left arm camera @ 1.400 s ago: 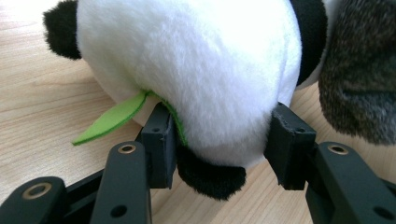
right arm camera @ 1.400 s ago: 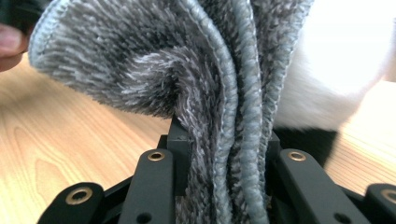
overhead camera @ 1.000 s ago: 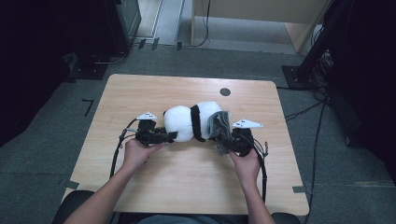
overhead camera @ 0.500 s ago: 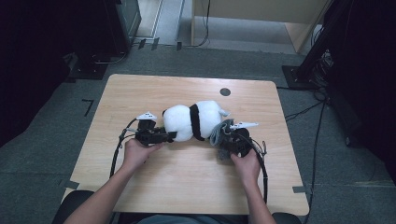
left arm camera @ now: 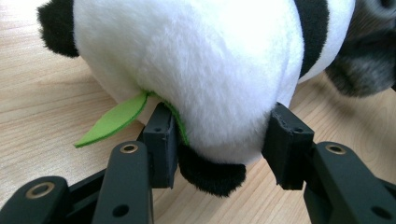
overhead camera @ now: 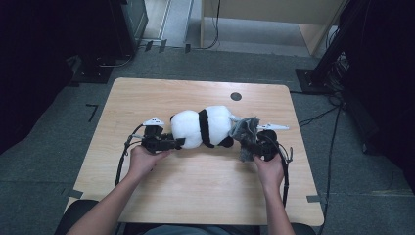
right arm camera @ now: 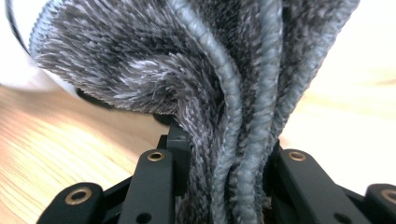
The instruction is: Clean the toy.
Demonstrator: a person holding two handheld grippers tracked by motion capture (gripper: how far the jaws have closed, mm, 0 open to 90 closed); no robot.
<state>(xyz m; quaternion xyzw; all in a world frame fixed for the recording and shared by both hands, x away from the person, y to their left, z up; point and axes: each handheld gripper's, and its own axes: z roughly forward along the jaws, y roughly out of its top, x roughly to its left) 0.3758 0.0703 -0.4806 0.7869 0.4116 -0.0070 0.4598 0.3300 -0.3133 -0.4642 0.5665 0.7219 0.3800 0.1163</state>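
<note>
So the big change: my right hand [overhead camera: 268, 169] has slid the grey fuzzy cloth [overhead camera: 244, 132] in along the surface [overhead camera: 195, 196], from a bit off the panda's end a second ago to right up against it now, bunched against the white fur. My read is I'm partway into wiping or wrapping the plush panda [overhead camera: 203, 126], which lies on its side mid-surface, roughly between my two hands. The left hand [overhead camera: 142, 161] hasn't budged, just pinning the toy so it doesn't scoot. Both forearms come in low from my side, wrists level, grippers pointing inward at each other. Right fingers [right arm camera: 184, 154] are clamped tight on a thick fold of the cloth. Left fingers [left arm camera: 161, 140] are squeezed on the panda's bottom end, pads sunk into the fur, with a little green felt leaf [left arm camera: 114, 119] poking out beside one of them.
</note>
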